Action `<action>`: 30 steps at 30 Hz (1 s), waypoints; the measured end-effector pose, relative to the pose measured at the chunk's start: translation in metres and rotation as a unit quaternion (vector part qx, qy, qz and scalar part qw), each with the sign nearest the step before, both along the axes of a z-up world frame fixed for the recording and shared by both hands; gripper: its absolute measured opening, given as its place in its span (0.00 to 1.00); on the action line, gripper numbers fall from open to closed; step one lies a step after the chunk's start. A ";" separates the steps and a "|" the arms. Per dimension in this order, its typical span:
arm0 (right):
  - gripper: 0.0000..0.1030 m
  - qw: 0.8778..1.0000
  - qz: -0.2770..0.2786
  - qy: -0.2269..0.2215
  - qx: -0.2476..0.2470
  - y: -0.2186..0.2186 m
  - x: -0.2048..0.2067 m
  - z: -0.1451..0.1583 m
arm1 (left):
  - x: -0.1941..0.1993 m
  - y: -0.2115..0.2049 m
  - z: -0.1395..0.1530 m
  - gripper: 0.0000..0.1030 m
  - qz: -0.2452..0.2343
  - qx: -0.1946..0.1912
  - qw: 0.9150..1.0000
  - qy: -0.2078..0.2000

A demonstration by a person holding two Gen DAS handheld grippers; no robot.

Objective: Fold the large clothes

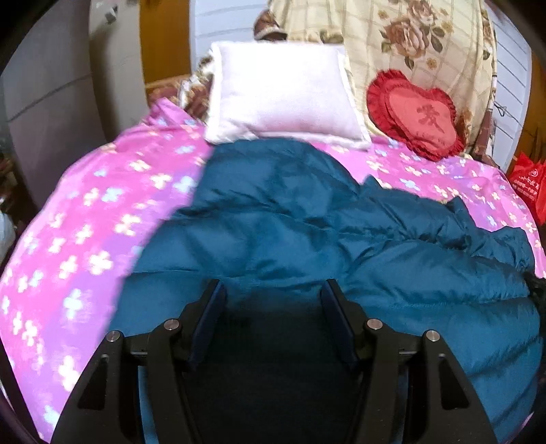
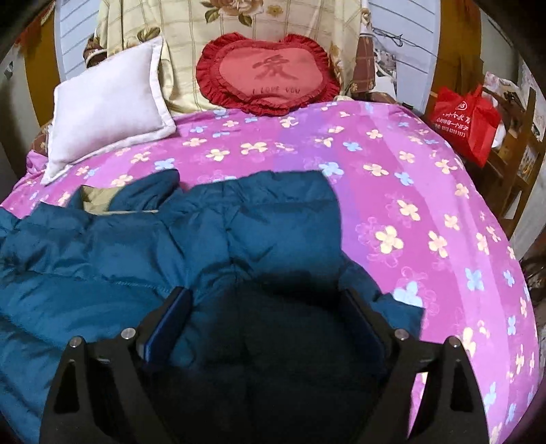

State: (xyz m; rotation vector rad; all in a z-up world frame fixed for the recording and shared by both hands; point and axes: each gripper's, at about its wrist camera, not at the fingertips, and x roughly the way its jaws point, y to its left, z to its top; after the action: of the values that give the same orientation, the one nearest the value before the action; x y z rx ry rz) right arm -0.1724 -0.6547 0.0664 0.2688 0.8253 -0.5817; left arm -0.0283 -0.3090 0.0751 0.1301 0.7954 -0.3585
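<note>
While fingers (image 2: 269,307) gape (both), jacket (image 2: 102,246) lies beneath.

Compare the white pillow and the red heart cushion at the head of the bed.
The white pillow is rectangular and plain; the red heart cushion is heart-shaped, frilled at its edge and carries writing. The pillow looks the larger. In the right wrist view the pillow sits left of the cushion. Both lean against the floral bedding behind them.

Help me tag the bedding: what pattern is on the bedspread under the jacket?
Pink-purple bedspread with small cream and pale blue flowers, clearest in the right wrist view.
</note>
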 end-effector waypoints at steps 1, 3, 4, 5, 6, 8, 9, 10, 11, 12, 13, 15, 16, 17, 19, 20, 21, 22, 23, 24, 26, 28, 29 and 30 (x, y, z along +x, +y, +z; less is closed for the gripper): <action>0.89 1.000 0.003 -0.008 -0.001 0.004 -0.006 0.005 | -0.003 0.009 0.004 0.40 0.002 0.001 1.000 -0.013; 0.89 1.000 0.017 -0.025 0.003 0.015 -0.021 0.017 | -0.006 0.026 0.009 0.40 0.008 0.006 1.000 -0.028; 0.89 0.999 0.023 -0.028 0.003 0.019 -0.028 0.021 | -0.007 0.035 0.011 0.40 0.012 0.008 0.999 -0.033; 0.89 0.999 0.029 -0.031 0.001 0.022 -0.034 0.024 | -0.007 0.042 0.011 0.40 0.015 0.010 0.999 -0.035; 0.89 0.999 0.036 -0.031 -0.003 0.027 -0.042 0.026 | -0.008 0.051 0.011 0.40 0.021 0.011 0.999 -0.038; 0.89 0.999 0.040 -0.028 -0.008 0.032 -0.052 0.026 | -0.006 0.067 0.008 0.40 0.034 0.013 0.999 -0.039; 0.89 0.999 0.039 -0.025 -0.009 0.032 -0.056 0.024 | -0.004 0.074 0.005 0.40 0.040 0.015 0.998 -0.035; 0.89 0.999 0.037 -0.021 -0.011 0.031 -0.059 0.021 | -0.002 0.080 0.000 0.40 0.047 0.017 0.998 -0.028; 0.89 0.999 0.033 -0.015 -0.017 0.030 -0.061 0.018 | 0.001 0.085 -0.005 0.40 0.052 0.017 0.998 -0.020; 0.89 0.999 0.029 -0.011 -0.022 0.028 -0.062 0.015 | 0.002 0.089 -0.009 0.40 0.054 0.014 0.998 -0.014; 0.89 0.999 0.025 -0.007 -0.024 0.025 -0.063 0.012 | 0.003 0.093 -0.013 0.40 0.057 0.008 0.998 -0.006; 0.89 1.000 0.014 0.001 -0.023 0.017 -0.063 0.005 | 0.005 0.097 -0.019 0.40 0.060 -0.003 0.998 0.002; 0.89 1.000 0.011 -0.001 -0.012 0.012 -0.064 0.002 | 0.006 0.097 -0.022 0.40 0.060 -0.005 0.998 0.005; 0.89 1.000 0.007 -0.006 0.008 0.006 -0.064 -0.002 | 0.006 0.097 -0.025 0.40 0.059 -0.003 0.998 0.007; 0.91 0.999 0.000 -0.010 0.045 -0.006 -0.064 -0.013 | 0.007 0.093 -0.032 0.40 0.057 0.002 0.998 0.012; 0.94 0.998 -0.004 -0.013 0.054 -0.010 -0.065 -0.017 | 0.008 0.092 -0.033 0.40 0.057 0.004 0.998 0.013; 0.94 0.998 -0.006 -0.016 0.058 -0.011 -0.066 -0.020 | 0.008 0.091 -0.035 0.40 0.057 0.007 0.998 0.014; 0.95 0.998 -0.006 -0.016 0.057 -0.010 -0.067 -0.020 | 0.008 0.090 -0.035 0.40 0.059 0.006 0.998 0.014; 0.95 0.998 -0.006 -0.014 0.053 -0.009 -0.068 -0.020 | 0.006 0.090 -0.035 0.40 0.061 0.005 0.998 0.015; 0.95 0.999 -0.006 -0.012 0.050 -0.007 -0.069 -0.018 | 0.007 0.090 -0.035 0.40 0.063 0.004 0.998 0.016; 0.94 0.999 -0.009 -0.009 0.047 -0.002 -0.073 -0.011 | 0.008 0.091 -0.035 0.40 0.065 0.001 0.998 0.019; 0.94 0.999 -0.006 -0.015 0.035 0.005 -0.080 -0.001 | 0.007 0.092 -0.036 0.40 0.066 -0.001 0.998 0.020; 0.94 0.999 0.002 -0.024 0.024 0.013 -0.086 0.006 | 0.007 0.092 -0.036 0.40 0.066 -0.001 0.998 0.019; 0.94 0.999 0.009 -0.032 0.012 0.020 -0.090 0.013 | 0.006 0.092 -0.036 0.40 0.066 -0.001 0.998 0.018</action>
State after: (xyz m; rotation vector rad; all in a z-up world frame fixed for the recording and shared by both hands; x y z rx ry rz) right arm -0.2626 -0.6345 0.0791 0.3007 0.7735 -0.5433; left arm -0.0220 -0.2173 0.0390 0.0691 0.8346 -0.2368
